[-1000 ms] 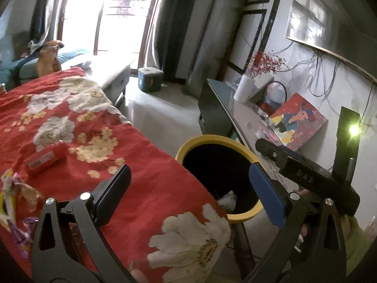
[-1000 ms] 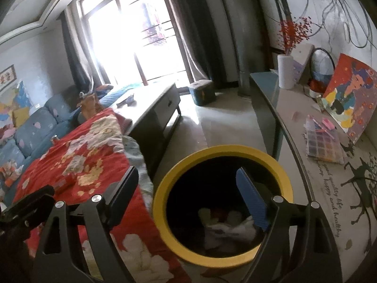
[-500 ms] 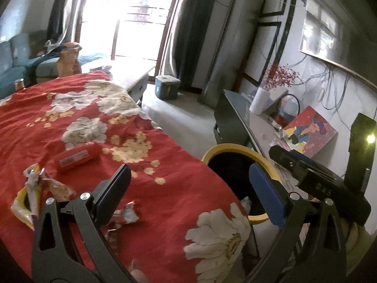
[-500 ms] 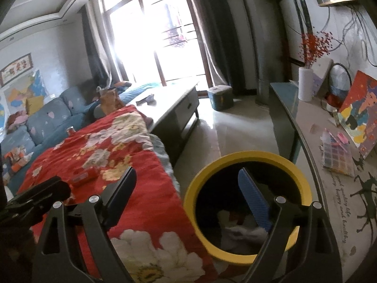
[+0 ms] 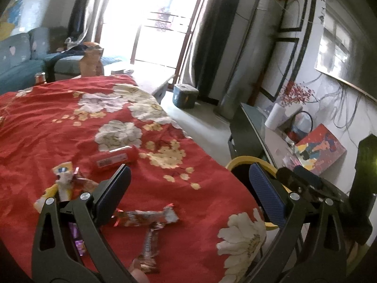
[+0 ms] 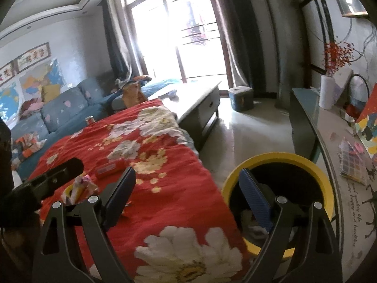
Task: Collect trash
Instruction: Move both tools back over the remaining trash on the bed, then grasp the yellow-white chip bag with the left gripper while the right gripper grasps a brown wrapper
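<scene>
Daylight floods through tall glass doors at the far end of a living room, with a blue sofa (image 6: 63, 115) along one wall and a dark console table (image 6: 329, 127) along the other. Nearer the cameras, a red floral cloth (image 5: 70, 122) covers a raised surface strewn with trash: a red packet (image 5: 115, 158) lies flat near the middle, a crumpled yellow-and-white wrapper (image 5: 63, 184) sits just beside the left gripper's left finger, and two foil snack wrappers (image 5: 146, 217) lie between and just below that gripper's fingers, one crossing the other. The left gripper (image 5: 188, 195) hangs over the cloth with its jaws spread wide and nothing between the pads. The right gripper (image 6: 188, 193) likewise stands wide apart and empty, its left finger over the cloth and its right finger over a yellow-rimmed black bin (image 6: 313, 165). That bin stands on the floor against the cloth's edge, with crumpled pale rubbish (image 6: 252, 226) lying in its bottom.
</scene>
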The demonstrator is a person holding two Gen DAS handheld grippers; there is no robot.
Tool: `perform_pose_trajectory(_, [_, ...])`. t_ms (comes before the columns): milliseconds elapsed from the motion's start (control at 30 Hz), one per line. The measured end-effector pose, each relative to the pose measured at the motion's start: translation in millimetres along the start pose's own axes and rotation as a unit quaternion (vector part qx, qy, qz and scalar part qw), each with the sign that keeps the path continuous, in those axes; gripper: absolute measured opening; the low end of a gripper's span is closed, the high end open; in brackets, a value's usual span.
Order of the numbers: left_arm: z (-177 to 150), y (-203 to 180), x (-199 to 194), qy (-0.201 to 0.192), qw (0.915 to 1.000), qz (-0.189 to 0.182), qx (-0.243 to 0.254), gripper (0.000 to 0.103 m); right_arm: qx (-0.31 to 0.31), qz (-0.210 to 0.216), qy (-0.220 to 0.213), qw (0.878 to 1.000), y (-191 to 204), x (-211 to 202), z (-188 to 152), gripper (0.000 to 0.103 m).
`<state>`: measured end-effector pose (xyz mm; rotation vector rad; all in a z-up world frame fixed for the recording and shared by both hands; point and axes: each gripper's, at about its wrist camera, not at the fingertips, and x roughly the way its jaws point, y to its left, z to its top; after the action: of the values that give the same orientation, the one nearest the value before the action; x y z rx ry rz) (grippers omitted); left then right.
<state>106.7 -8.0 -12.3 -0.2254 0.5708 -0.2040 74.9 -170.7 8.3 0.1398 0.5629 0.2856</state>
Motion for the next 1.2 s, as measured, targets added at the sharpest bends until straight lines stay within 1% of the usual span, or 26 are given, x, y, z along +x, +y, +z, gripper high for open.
perform_pose_trajectory(400, [7.1, 44.4, -19.9, -0.015, 0.9986, 0.027, -0.042, 0.092, -0.031, 0.036, 0.02, 0.999, 41.5, 7.2, -10.5, 0.086])
perform_pose_trajectory(733, [22.4, 75.7, -35.5, -0.03, 0.9965, 0.051, -0.059, 0.092, -0.06, 0.069, 0.041, 0.995, 79.6, 12.8, -21.1, 0.086])
perform_pose_trajectory(967, [21.7, 103.7, -45.5, -0.024, 0.994, 0.084, -0.066, 0.092, -0.08, 0.088, 0.06, 0.991, 102.1, 22.1, -30.8, 0.086])
perform_pose_trajectory(1200, [8.4, 138.2, -49.8, -0.002, 0.9903, 0.11, -0.085, 0.092, -0.089, 0.099, 0.082, 0.988, 116.5, 34.3, -41.6, 0.086])
